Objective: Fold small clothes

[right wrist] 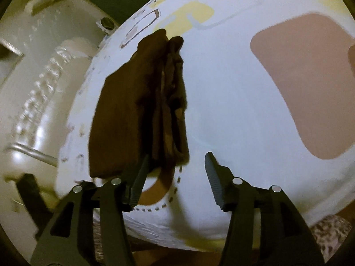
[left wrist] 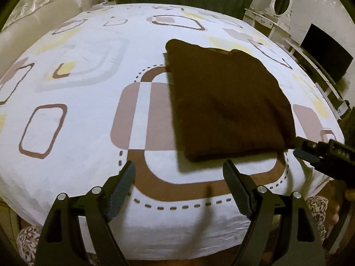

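A dark brown garment (left wrist: 226,102) lies folded into a flat rectangle on the white patterned bed sheet (left wrist: 77,88). My left gripper (left wrist: 178,173) is open and empty, just short of the garment's near edge. My right gripper (right wrist: 177,164) is open. Its left finger (right wrist: 142,173) is at the near end of the garment (right wrist: 137,106), whose stacked layers show edge-on. The right gripper also shows in the left wrist view (left wrist: 319,155) at the garment's near right corner.
A padded cream headboard (left wrist: 33,22) stands at the far left. A white dresser with an oval mirror (left wrist: 280,2) and a dark screen (left wrist: 326,51) stand at the right. A patterned cloth (left wrist: 319,208) lies below the bed's near edge.
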The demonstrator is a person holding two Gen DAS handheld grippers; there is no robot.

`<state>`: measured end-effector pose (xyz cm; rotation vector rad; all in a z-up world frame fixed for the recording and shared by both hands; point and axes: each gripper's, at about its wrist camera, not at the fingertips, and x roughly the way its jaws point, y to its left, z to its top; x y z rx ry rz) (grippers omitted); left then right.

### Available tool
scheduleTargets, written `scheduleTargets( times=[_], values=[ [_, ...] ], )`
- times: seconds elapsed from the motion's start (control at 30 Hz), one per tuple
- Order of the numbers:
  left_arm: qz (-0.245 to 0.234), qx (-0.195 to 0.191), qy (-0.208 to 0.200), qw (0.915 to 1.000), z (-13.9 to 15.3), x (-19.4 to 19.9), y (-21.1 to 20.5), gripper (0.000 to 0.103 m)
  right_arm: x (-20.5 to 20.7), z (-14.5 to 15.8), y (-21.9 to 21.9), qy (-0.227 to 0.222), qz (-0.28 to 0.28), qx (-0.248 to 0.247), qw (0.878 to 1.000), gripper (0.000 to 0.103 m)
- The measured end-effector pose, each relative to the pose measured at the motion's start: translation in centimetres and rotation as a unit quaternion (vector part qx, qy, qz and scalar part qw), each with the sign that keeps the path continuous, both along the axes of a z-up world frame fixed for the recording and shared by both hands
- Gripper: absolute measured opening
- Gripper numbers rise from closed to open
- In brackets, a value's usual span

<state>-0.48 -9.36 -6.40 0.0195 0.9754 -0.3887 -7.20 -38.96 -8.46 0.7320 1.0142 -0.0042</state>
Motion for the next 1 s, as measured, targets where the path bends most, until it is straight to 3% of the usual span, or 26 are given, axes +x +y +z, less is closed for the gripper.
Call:
scheduleTargets(
  times=[0.33, 0.5, 1.0],
  values=[
    [0.021, 0.001, -0.024, 0.9995, 1.3, -1.3, 0.7, 0.08, -1.9, 0.9, 5.1, 0.001, 0.04, -0.163, 0.986, 0.066],
    [0.028, 0.005, -0.04, 0.9988, 1.8, -1.9, 0.8, 0.083, -2.2, 1.5, 6.0, -0.011, 0.048, -0.174, 0.984, 0.072],
    [0.04, 0.029, -0.061, 0.9969, 2.2, -2.5, 0.4, 0.085, -2.1, 1.7, 6.1, -0.01, 0.048, -0.169, 0.984, 0.073]
  ],
)
